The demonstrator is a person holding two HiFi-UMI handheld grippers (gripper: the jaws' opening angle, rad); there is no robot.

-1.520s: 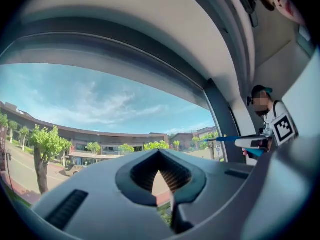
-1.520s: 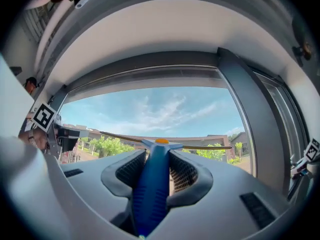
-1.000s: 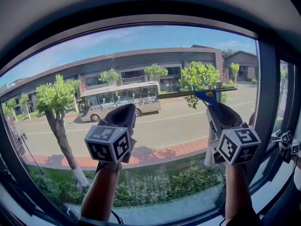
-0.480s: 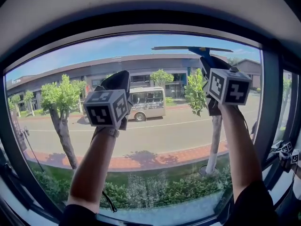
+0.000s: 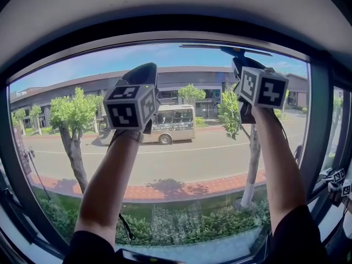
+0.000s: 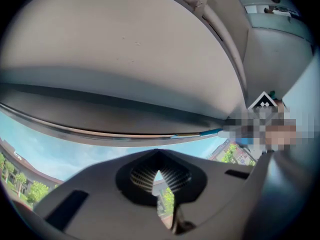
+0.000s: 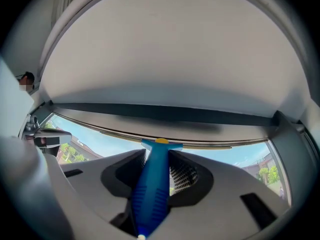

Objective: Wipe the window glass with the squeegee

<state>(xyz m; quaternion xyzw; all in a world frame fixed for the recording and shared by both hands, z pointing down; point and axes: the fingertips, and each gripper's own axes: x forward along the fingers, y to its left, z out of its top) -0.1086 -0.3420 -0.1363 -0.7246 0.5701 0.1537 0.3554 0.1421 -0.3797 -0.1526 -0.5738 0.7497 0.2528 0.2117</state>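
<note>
We hold the squeegee [image 5: 232, 51] high against the window glass [image 5: 187, 153]. Its thin blade [image 5: 209, 47] lies level along the glass's top edge, toward the upper right corner, just under the dark window frame [image 5: 165, 29]. The right gripper [image 5: 242, 65] has its jaws clamped on the squeegee's blue handle [image 7: 151, 186], one jaw on each side. The left gripper [image 5: 144, 71] is raised beside it, further left along the top of the glass. Its jaws are pressed together with nothing between them. Through the pane we see a sunlit street with a bus [image 5: 171, 123] and trees. We see no streaks or wet marks, so we cannot tell what is already wiped. We judge that a downward stroke starts here, with nearly the whole pane below left to do.
</note>
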